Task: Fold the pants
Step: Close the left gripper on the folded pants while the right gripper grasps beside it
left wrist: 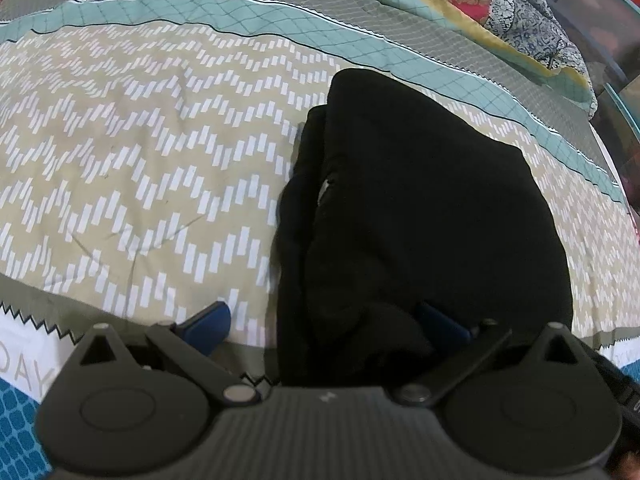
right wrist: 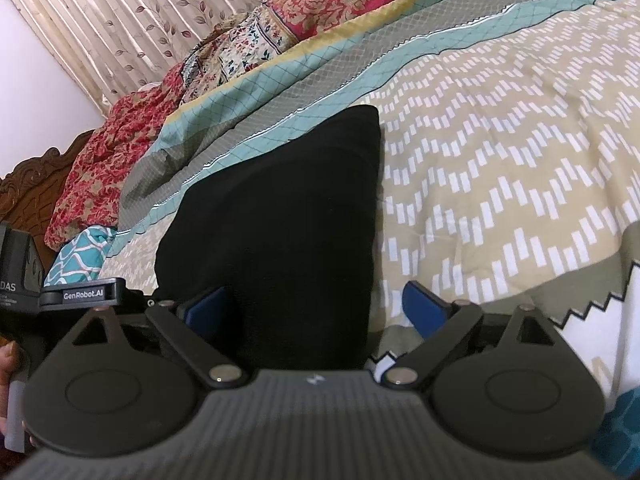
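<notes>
Open tool (right wrist: 316, 304), black pants (right wrist: 280, 220), patterned bedspread (right wrist: 500, 140)

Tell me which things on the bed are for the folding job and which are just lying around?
For the job:
black pants, folded in a pile
left claw, open
right claw, open

Just lying around:
zigzag bedspread
red flowery quilt
leafy curtain
carved wooden bed frame

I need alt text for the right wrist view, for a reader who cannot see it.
Folded black pants lie on a patterned bedspread, their near end between the open blue fingers of the right tool. A red floral quilt and a leaf-print curtain are behind.
</notes>
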A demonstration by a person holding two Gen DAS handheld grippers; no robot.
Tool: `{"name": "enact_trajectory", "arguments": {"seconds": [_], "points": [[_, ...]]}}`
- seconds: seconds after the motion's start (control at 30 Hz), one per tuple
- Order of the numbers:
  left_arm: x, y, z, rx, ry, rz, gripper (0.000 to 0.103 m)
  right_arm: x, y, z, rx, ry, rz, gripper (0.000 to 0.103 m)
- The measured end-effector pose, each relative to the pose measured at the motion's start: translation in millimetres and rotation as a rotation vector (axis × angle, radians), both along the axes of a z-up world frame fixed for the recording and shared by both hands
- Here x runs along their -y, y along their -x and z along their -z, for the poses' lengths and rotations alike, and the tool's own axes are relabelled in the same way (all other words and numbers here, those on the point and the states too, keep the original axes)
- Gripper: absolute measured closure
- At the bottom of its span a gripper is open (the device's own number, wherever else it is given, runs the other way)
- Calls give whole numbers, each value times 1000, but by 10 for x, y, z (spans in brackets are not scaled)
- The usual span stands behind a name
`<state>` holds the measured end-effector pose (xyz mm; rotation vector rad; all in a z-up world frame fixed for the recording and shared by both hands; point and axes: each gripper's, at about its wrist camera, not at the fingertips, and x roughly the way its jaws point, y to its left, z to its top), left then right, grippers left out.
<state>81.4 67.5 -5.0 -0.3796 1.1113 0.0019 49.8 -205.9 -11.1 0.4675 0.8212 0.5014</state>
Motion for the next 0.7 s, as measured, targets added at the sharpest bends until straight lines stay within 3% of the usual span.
{"name": "enact_trajectory", "arguments": {"seconds": [0.4,0.53,0.6,0.67,0.7], "points": [[-3,11,13,13,3,1,0,-132,-84,-16,-2,49,-23,0],[4,27,-7,22,3,-2,0,-147,-142,-36,-35,21,-22,0],[14,37,-24,24,5,-4,0,-215,-151,-39,-57,-8,-70,5],[47,52,-44,35,7,3,9,-299,-125,-63,-48,28,-90,8],[65,62,-62,45,12,11,20,-333,-109,-79,-36,53,-94,12]]}}
